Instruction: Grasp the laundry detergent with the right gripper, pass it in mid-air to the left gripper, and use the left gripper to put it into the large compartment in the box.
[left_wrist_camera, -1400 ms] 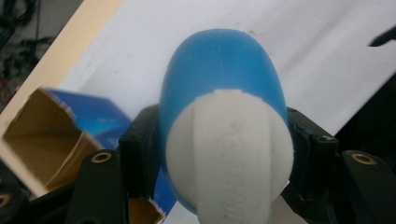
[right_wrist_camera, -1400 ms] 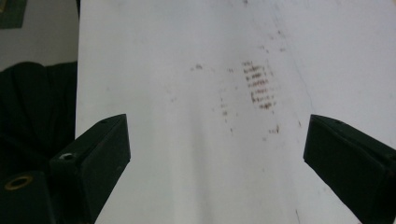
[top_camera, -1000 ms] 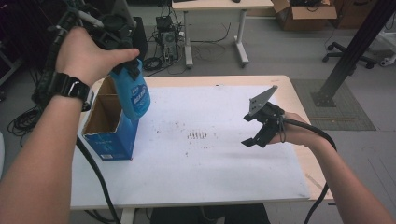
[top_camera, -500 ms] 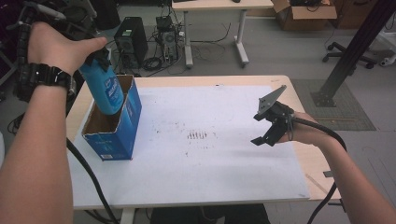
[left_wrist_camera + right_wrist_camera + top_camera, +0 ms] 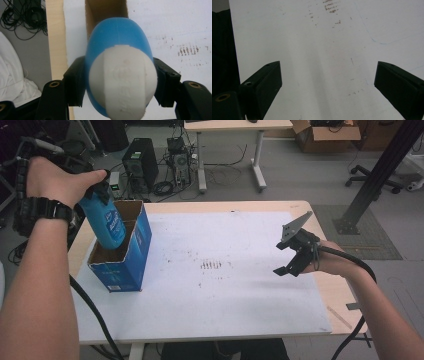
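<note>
At the bench's left edge, your left tool point(image 5: 97, 190) grips the blue bottle point(image 5: 107, 222), its base inside the open blue box point(image 5: 125, 265). Its label is too blurred to read. Your right tool point(image 5: 295, 252) hovers wide apart, holding nothing.

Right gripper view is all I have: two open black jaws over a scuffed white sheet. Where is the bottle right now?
Observer: The left gripper is shut on the blue bottle, its jaws clamped on either side just under the white cap.
Operator: Is it in the box yet?
Observer: Partly. In the high view its lower end is inside the open top of the blue carton; the upper part and cap stand above the rim.
Operator: Is my gripper anywhere near that?
Observer: No. The right gripper hangs open by the table's right edge, well apart from the carton, which is at the left.
</note>
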A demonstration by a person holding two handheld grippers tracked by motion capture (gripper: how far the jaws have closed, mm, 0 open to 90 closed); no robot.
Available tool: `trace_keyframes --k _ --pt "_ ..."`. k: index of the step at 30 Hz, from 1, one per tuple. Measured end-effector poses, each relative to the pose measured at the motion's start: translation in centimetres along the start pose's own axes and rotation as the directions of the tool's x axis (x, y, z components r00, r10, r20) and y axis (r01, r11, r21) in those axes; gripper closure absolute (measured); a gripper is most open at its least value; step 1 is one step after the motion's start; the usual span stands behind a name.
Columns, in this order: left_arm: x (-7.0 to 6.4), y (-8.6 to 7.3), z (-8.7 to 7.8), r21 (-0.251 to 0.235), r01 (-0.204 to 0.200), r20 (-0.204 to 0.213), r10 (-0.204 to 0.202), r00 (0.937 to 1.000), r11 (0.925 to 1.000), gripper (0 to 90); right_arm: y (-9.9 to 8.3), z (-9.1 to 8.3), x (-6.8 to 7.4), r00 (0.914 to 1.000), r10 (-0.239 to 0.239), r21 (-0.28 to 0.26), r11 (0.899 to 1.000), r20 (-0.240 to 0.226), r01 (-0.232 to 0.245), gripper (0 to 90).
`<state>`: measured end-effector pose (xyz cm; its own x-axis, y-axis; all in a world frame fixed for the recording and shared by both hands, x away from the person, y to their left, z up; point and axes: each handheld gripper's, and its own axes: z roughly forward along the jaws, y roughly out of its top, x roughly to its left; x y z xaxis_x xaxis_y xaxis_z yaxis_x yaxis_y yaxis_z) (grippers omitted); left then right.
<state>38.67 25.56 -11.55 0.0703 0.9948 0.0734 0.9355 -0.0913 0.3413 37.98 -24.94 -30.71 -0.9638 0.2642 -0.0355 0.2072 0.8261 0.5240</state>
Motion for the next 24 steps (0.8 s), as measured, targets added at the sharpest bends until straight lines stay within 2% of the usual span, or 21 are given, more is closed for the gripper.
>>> trace_keyframes --k 10,24 --pt "0.4 -0.5 2.5 0.028 0.000 0.007 0.000 1.0000 0.9996 38.0 -0.2 0.2 0.0 1.0000 0.006 0.001 1.000 -0.005 -0.006 7.3" --pt "0.8 -1.5 7.6 0.081 -0.003 0.008 0.003 1.0000 0.9967 38.1 -0.3 0.7 0.0 0.9999 0.006 0.013 1.000 -0.016 -0.006 7.3"
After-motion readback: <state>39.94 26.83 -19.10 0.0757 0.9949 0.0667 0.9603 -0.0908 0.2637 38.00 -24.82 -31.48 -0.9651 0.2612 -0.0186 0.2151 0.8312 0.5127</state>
